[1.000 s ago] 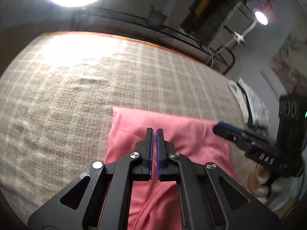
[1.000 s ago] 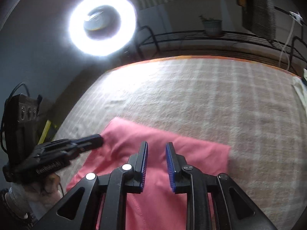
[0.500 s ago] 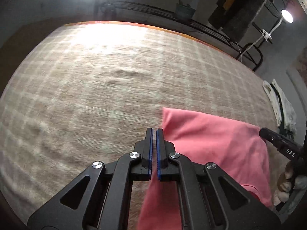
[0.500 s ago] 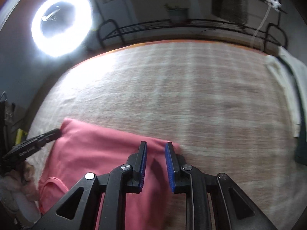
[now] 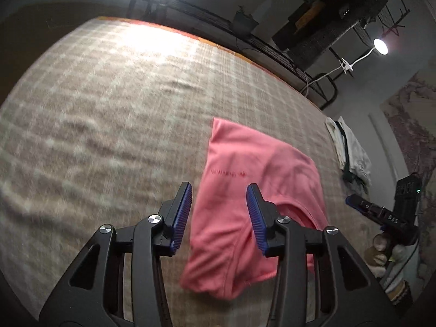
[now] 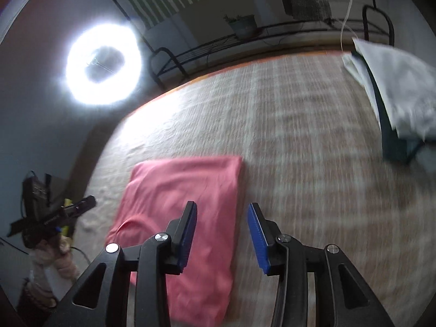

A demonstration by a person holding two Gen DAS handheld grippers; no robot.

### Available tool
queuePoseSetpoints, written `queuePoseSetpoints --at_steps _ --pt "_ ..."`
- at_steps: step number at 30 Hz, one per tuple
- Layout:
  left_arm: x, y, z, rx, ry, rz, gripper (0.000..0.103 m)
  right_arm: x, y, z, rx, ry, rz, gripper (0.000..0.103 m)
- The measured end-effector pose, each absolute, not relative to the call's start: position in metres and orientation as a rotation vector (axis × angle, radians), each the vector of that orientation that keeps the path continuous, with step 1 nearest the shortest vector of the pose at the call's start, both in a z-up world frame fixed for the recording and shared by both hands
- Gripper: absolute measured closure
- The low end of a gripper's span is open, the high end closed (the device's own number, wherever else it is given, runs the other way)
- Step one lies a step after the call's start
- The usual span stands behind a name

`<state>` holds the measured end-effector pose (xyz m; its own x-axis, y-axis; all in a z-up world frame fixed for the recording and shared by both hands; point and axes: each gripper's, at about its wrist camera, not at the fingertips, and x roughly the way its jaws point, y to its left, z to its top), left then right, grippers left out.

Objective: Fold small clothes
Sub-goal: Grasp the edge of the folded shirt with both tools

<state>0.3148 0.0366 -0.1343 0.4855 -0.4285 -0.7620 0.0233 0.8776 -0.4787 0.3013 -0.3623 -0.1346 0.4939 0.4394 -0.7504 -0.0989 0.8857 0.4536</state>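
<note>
Pink T-shirt (image 5: 256, 190) lies folded on the checked blanket (image 5: 109, 125), released: my left tool (image 5: 219, 212), pinched together half a second ago, now gapes apart, and my right tool (image 6: 222, 234) has widened too, holding nothing. Blanket stretches bare beyond its left edge; the white garment (image 6: 395, 92) sits well apart.
</note>
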Motion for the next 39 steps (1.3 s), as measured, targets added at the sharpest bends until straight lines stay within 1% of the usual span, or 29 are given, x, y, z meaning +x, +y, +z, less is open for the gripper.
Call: queuePoseSetpoints --at_steps 5,13,18,26,28,31,32,33,34,36,37,38,39 --pt "0.298 0.053 -0.147 -0.592 1.090 -0.299 0.062 0.269 -0.372 -0.157 0.460 1.073 0.345 0.062" --pt "0.303 0.061 -0.175 -0.691 1.146 -0.268 0.062 0.253 -0.386 -0.185 0.617 1.090 0.354 0.062" --pt "0.316 0.050 -0.187 -0.696 1.162 -0.283 0.062 0.264 -0.380 -0.199 0.648 1.104 0.368 0.062" --pt "0.336 0.029 -0.191 -0.694 1.150 -0.317 0.062 0.292 -0.370 -0.211 0.748 1.057 0.432 0.062" --pt "0.340 0.020 -0.191 -0.683 1.150 -0.322 0.064 0.301 -0.365 -0.215 0.778 1.060 0.457 0.065" --pt "0.343 0.011 -0.190 -0.662 1.146 -0.317 0.065 0.312 -0.351 -0.216 0.784 1.057 0.471 0.067" --pt "0.344 0.009 -0.191 -0.669 1.153 -0.320 0.066 0.315 -0.345 -0.215 0.768 1.062 0.468 0.069" --pt "0.345 0.006 -0.191 -0.677 1.162 -0.322 0.072 0.319 -0.340 -0.214 0.756 1.065 0.465 0.071" --pt "0.346 0.003 -0.192 -0.674 1.174 -0.320 0.075 0.323 -0.335 -0.214 0.746 1.073 0.471 0.074" --pt "0.345 0.000 -0.191 -0.641 1.173 -0.299 0.089 0.327 -0.324 -0.213 0.729 1.086 0.480 0.078" --pt "0.345 -0.002 -0.190 -0.624 1.169 -0.287 0.091 0.329 -0.319 -0.211 0.710 1.088 0.473 0.086" --pt "0.344 -0.003 -0.188 -0.614 1.162 -0.278 0.094 0.331 -0.315 -0.210 0.689 1.096 0.466 0.090" --pt "0.344 -0.004 -0.186 -0.606 1.154 -0.272 0.095 0.332 -0.311 -0.209 0.662 1.106 0.454 0.091"
